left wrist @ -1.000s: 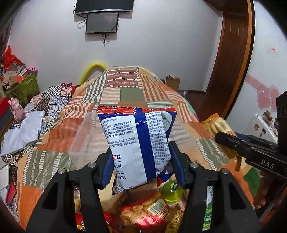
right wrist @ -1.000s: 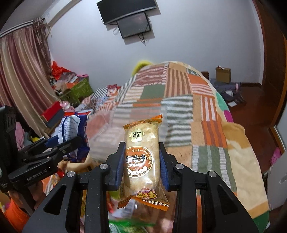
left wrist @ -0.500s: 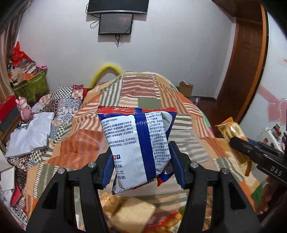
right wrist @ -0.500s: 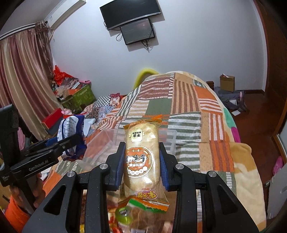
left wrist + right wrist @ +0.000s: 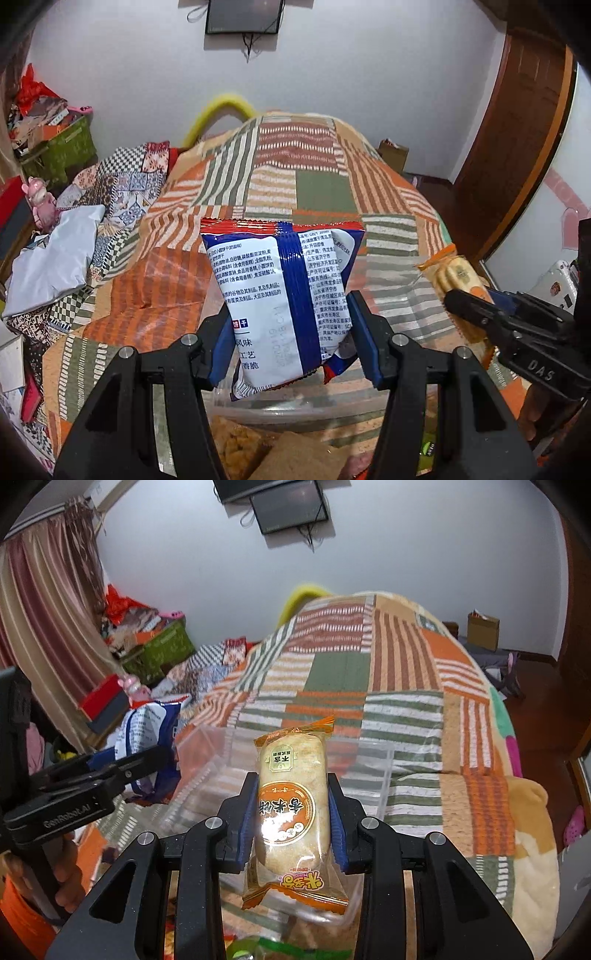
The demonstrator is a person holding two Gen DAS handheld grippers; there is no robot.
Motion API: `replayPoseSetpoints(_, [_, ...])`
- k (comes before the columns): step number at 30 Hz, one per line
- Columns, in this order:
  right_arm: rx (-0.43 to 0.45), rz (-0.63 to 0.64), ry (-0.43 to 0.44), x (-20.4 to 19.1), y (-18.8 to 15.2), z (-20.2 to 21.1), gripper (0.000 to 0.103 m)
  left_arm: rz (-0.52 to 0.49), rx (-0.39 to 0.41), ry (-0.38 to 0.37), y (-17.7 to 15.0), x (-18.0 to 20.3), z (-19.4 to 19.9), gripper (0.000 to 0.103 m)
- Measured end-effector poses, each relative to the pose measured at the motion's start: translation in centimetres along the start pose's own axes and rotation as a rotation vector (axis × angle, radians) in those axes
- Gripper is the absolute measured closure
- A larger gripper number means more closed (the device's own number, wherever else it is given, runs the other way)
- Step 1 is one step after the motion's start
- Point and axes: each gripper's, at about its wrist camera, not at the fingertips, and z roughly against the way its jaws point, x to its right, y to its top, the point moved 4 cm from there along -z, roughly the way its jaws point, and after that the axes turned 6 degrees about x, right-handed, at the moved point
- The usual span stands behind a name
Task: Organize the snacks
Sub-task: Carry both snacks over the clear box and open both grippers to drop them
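Observation:
My left gripper (image 5: 290,332) is shut on a blue and white biscuit bag (image 5: 284,295) with a red top edge, held upright above a clear plastic box (image 5: 295,408). My right gripper (image 5: 291,808) is shut on an orange rice cracker pack (image 5: 291,805), held over the same clear box (image 5: 373,775). The right gripper with its pack (image 5: 458,280) shows at the right of the left wrist view. The left gripper with its bag (image 5: 147,731) shows at the left of the right wrist view.
A patchwork striped blanket (image 5: 295,177) covers the bed under the box. More snack packs (image 5: 266,454) lie at the bottom edge of both views. A grey pillow (image 5: 51,258) and cluttered boxes (image 5: 55,147) are on the left. A wooden door (image 5: 517,147) is on the right.
Both grippers have moved forward over the bed with their snacks. The snack pile has dropped toward the bottom edge, and the clear box has come in beneath both grippers.

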Motion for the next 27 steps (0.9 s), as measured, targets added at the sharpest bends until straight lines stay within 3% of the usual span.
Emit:
replayPoseSetpoints(12, [-0.188,0.069,-0.015,-0.4,-2.2,-4.5,0.072,0.015,-0.171,-0.027,-1.3,0.3,-4.2,0.047])
replayPoseSetpoints(18, [-0.224,0.083,-0.033,-0.2,-2.3,-5.3,0.071,0.058,-0.266,-0.047,-2.1,0.1,-5.8,0.046])
replayPoseSetpoints(27, [-0.239,0.100,-0.031,-0.3,-2.4,-5.3,0.070,0.071,-0.287,-0.049,-2.4,0.1,-5.6,0.043])
